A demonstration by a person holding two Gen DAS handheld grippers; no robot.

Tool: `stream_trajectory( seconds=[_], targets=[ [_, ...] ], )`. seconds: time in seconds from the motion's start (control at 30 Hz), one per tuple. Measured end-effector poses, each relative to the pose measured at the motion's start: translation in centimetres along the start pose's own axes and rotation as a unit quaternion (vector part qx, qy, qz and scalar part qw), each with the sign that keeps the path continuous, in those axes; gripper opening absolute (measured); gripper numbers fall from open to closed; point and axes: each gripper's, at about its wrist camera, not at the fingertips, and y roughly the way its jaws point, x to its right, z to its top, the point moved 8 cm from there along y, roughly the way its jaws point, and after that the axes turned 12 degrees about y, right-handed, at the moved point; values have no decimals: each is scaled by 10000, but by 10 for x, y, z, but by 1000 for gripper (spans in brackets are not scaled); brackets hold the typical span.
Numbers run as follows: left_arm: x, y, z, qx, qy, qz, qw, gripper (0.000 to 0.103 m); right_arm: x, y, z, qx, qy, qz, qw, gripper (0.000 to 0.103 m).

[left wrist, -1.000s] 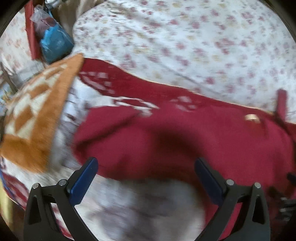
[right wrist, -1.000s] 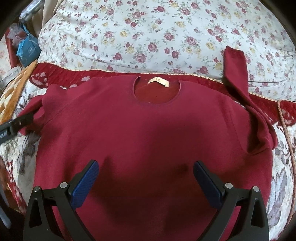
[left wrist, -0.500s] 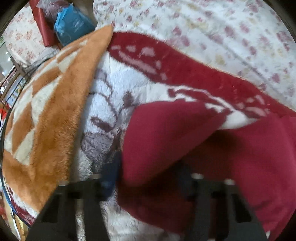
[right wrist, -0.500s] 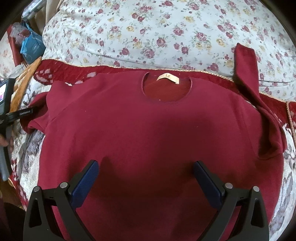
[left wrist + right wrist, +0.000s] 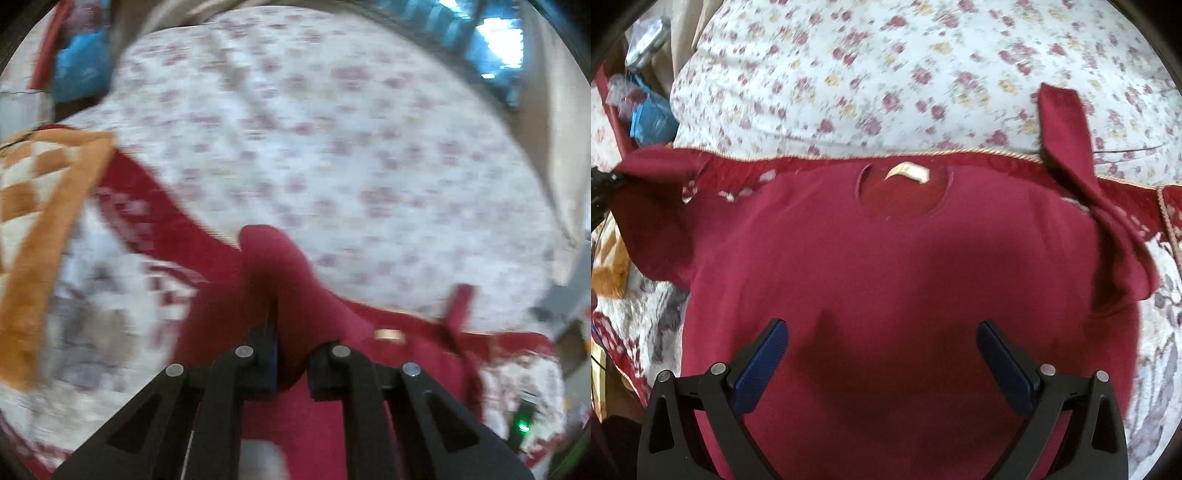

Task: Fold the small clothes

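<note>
A dark red sweater (image 5: 905, 258) lies flat, neck hole and cream label (image 5: 908, 171) facing away from me. My left gripper (image 5: 291, 343) has the sweater's left sleeve (image 5: 273, 258) pinched between its jaws, which are still closing. That sleeve (image 5: 653, 206) is raised off the bed at the left edge of the right wrist view. The other sleeve (image 5: 1067, 133) lies bent up onto the floral quilt. My right gripper (image 5: 882, 336) hovers open over the sweater's lower body, nothing between its fingers.
A floral quilt (image 5: 886, 74) bulges behind the sweater. A red and white fleece blanket (image 5: 1167, 295) lies under it. An orange checked blanket (image 5: 37, 221) is at the left, and a blue bag (image 5: 652, 118) sits at the far left corner.
My left gripper went from wide open to shut on the left sleeve and lifted it. The right gripper stayed open and edged closer over the sweater.
</note>
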Motion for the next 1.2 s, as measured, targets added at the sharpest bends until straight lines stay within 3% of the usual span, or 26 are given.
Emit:
stream_trajectory(
  seconds=[0.1,0.17,0.2,0.23,0.27,0.33,0.37,0.5,0.6,0.7,0.77,0.9,0.93,1.0,1.03,1.2],
  targets=[
    [56,25,-14,-218,358,-455,9981,11,16,-12,10,162,145,-2,9998,103],
    [82,48,-33,-487,577,-505,9959,24,32,-16,18,236,323,-42,9992,103],
    [92,59,-47,-659,671,-478,9944,41,41,-17,21,260,451,-58,9986,103],
    [102,76,-65,-932,779,-458,9915,50,48,-17,22,271,556,-58,9981,103],
    [109,91,-82,-1203,881,-483,9876,53,56,-17,24,282,683,-55,9973,103],
    [117,112,-108,-1633,1106,-484,9792,71,69,-18,26,296,893,-23,9956,103],
    [120,117,-118,-1764,1270,-399,9753,72,72,-16,26,281,953,39,9950,103],
    [124,101,-118,-1738,1812,-250,9677,78,64,-5,24,183,701,140,9973,101],
    [106,72,-104,-1443,1875,-65,9716,88,48,8,22,17,329,142,9994,93],
    [67,49,-93,-1242,1843,390,9742,89,39,26,27,-17,68,-3,10000,89],
    [42,41,-89,-1207,1664,624,9767,89,34,43,29,-216,33,13,9998,73],
    [-14,29,-91,-1290,1073,945,9813,89,20,56,30,-28,-496,-243,9985,64],
    [-27,26,-92,-1303,936,1053,9814,89,13,56,28,34,-687,-197,9974,44],
    [-45,21,-91,-1283,693,1195,9821,89,8,52,28,144,-946,-329,9949,23],
    [-55,16,-90,-1241,532,1247,9830,89,5,50,30,182,-1115,-407,9928,7],
    [-64,4,-83,-1080,277,1230,9861,89,22,11,57,737,-1015,-533,9907,7]
  ],
)
